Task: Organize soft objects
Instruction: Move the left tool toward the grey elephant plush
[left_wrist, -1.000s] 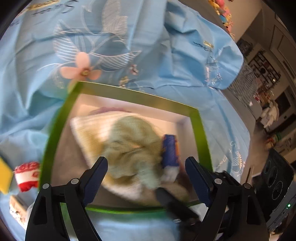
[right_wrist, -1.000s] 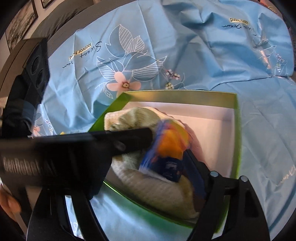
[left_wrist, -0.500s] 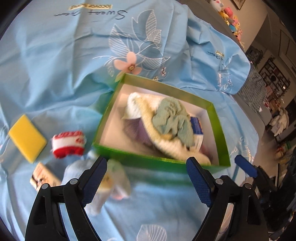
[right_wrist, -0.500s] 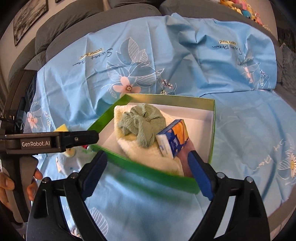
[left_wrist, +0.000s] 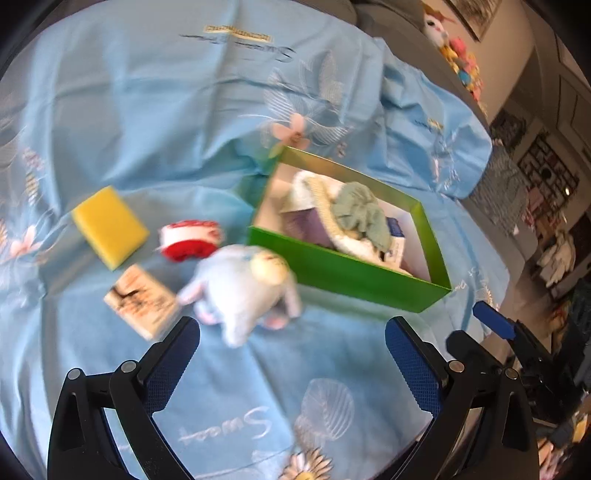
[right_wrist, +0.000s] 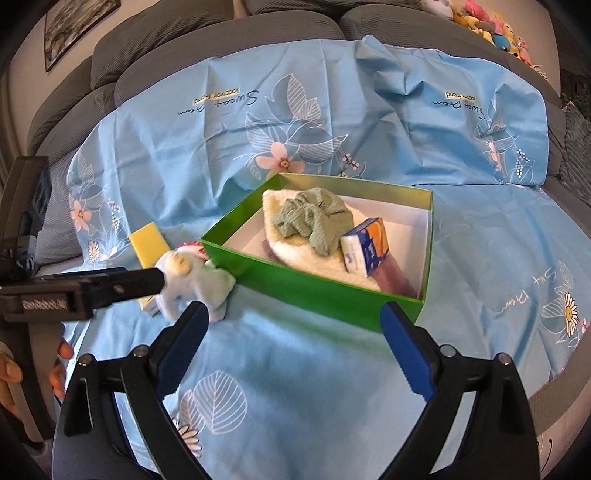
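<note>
A green box (left_wrist: 347, 273) (right_wrist: 306, 288) on the blue sheet holds a cream towel (right_wrist: 295, 254), a crumpled green cloth (right_wrist: 314, 218), a blue-orange tissue pack (right_wrist: 365, 247) and a purple cloth (left_wrist: 306, 225). A pale blue plush toy (left_wrist: 243, 288) (right_wrist: 195, 280) lies just left of the box. Beside it are a red-white rolled sock (left_wrist: 190, 240), a yellow sponge (left_wrist: 109, 225) and a patterned packet (left_wrist: 142, 301). My left gripper (left_wrist: 291, 339) hovers near the plush, its jaws opening with nothing between them. My right gripper (right_wrist: 293, 321) is in front of the box, its jaws opening and empty.
The blue floral sheet (right_wrist: 258, 369) covers a grey sofa (right_wrist: 221, 33), whose backrest rises behind the box. Stuffed toys (right_wrist: 491, 26) line the top right of the sofa. A person's hand (right_wrist: 11, 373) holds the left gripper's handle at the left edge.
Both grippers have drawn back from over the box toward the sheet's front. The tissue pack now rests in the box. The plush, sock and sponge have come into the left wrist view.
</note>
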